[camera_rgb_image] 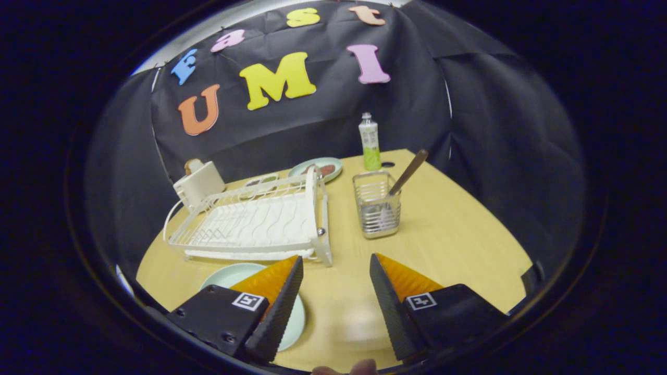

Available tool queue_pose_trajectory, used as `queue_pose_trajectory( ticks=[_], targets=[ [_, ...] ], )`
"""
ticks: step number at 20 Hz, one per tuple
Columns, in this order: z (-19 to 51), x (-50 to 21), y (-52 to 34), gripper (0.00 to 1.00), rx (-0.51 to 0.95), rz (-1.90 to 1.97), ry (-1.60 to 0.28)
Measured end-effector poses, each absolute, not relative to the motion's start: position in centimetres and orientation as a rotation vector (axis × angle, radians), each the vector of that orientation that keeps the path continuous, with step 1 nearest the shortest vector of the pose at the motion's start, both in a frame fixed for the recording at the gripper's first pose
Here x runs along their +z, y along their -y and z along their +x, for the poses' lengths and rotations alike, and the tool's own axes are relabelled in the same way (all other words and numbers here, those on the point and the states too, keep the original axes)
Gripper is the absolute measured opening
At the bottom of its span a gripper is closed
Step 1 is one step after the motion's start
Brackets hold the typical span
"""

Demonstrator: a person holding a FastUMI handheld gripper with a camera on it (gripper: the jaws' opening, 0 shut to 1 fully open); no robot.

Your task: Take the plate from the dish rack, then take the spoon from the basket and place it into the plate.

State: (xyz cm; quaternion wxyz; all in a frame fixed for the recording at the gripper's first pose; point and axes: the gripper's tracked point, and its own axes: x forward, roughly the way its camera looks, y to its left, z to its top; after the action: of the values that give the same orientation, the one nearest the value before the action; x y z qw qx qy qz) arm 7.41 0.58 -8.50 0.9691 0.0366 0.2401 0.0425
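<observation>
The square wire-mesh metal basket (376,211) is standing on the pale wooden table (453,234), holding a brown-handled spoon (409,172) that is leaning up and to the right. The white wire dish rack (250,224), left of the basket, is sitting with its ridged tray bare. The round pale-green plate (229,276) is lying flat on the table near the rack — partly under the left finger. The gripper (336,284) is hovering above the table, its fingers standing wide apart and gripping nothing. Far off, a green-labelled bottle (370,141), a white toaster (199,182) and a second plate (316,169) with food are standing.
</observation>
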Motion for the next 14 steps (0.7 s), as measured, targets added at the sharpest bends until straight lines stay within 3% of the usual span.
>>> queue_pose_trajectory(
  ticks=[3, 7, 14],
  targets=[
    [7.9, -6.3, 2.2, 1.00, 0.014, -0.042, -0.337],
    [9.8, -5.2, 4.0, 1.00, 0.025, -0.035, -0.228],
    [18.1, -7.6, 6.8, 1.00, 0.062, 0.083, -0.255]
  ],
)
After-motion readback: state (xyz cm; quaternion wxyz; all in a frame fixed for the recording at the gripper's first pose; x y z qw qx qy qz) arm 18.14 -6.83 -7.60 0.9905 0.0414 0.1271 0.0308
